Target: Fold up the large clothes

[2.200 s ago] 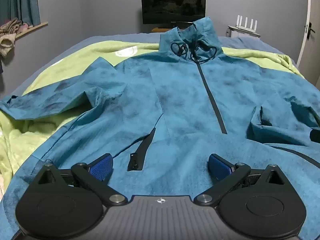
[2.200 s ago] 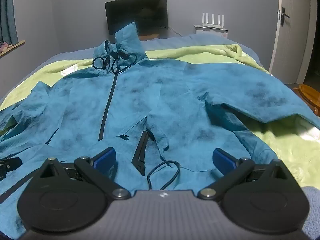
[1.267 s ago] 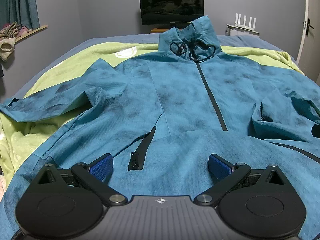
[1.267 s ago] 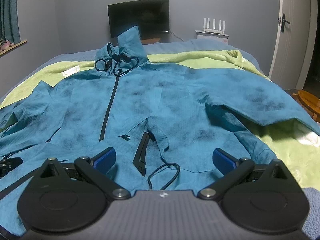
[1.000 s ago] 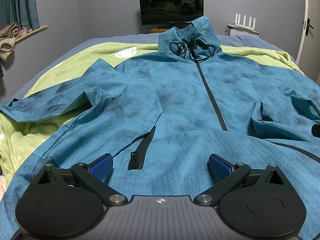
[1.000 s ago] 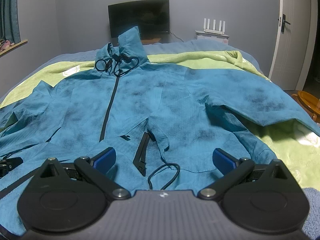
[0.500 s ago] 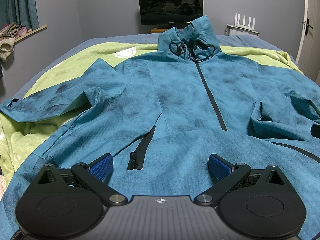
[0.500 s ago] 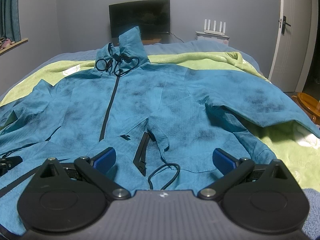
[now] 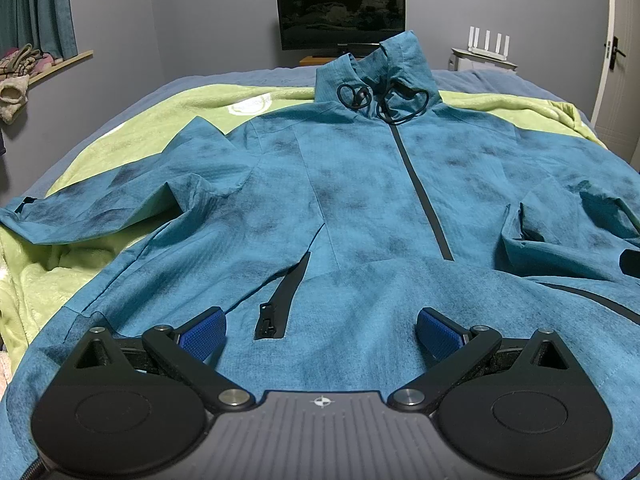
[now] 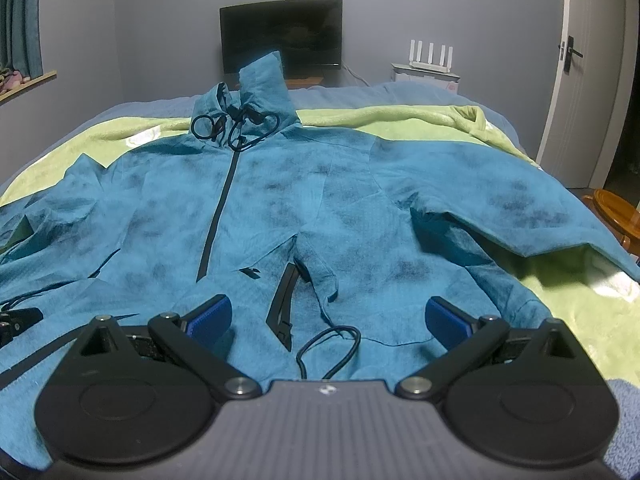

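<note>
A green blanket [image 9: 132,120] covers the bed [image 9: 248,76]. A dark monitor [image 9: 340,14] stands at twelve o'clock, a white router [image 9: 490,42] at one, curtains [image 9: 36,4] at ten. A door [image 10: 588,80] stands at two.

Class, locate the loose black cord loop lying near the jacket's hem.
In the right wrist view, the cord loop lies on the jacket near its hem, between the open right gripper fingers, just right of the pocket zipper.

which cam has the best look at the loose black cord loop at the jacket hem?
Right wrist. The cord loop lies in full view on the jacket, between the open right gripper fingers. The left wrist view shows none of that loop, only the left pocket zipper and collar drawcords.
</note>
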